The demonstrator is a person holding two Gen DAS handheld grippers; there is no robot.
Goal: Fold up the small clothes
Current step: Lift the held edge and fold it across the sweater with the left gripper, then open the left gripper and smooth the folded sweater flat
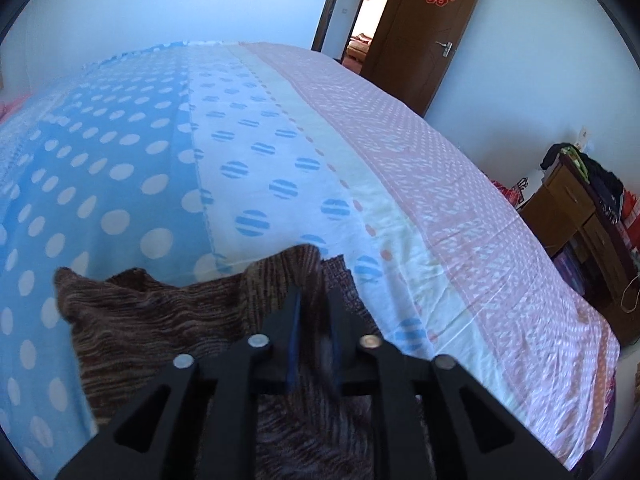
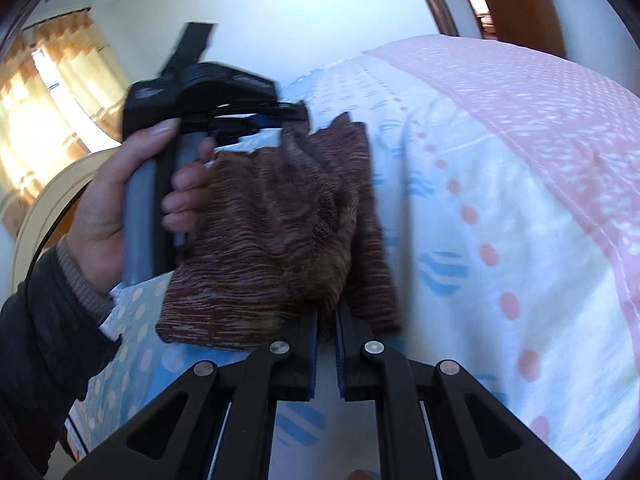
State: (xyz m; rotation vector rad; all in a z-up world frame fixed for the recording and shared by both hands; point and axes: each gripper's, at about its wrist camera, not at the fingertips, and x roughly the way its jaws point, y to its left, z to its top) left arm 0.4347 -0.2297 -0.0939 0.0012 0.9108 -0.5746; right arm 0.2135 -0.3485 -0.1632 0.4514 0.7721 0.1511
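A small brown knitted garment (image 2: pixel 272 236) hangs between my two grippers above the bed. In the right wrist view my right gripper (image 2: pixel 327 312) is shut on the garment's near edge. My left gripper (image 2: pixel 296 118) shows there too, held in a hand, shut on the garment's far corner. In the left wrist view my left gripper (image 1: pixel 316 300) is shut on a fold of the same brown garment (image 1: pixel 160 320), which drapes down to the left over the bedspread.
The bed (image 1: pixel 280 152) carries a blue, white and pink dotted bedspread. A brown door (image 1: pixel 424 28) stands open at the back. A wooden cabinet (image 1: pixel 580 220) with clutter stands right of the bed. A curtained window (image 2: pixel 44 120) is at the left.
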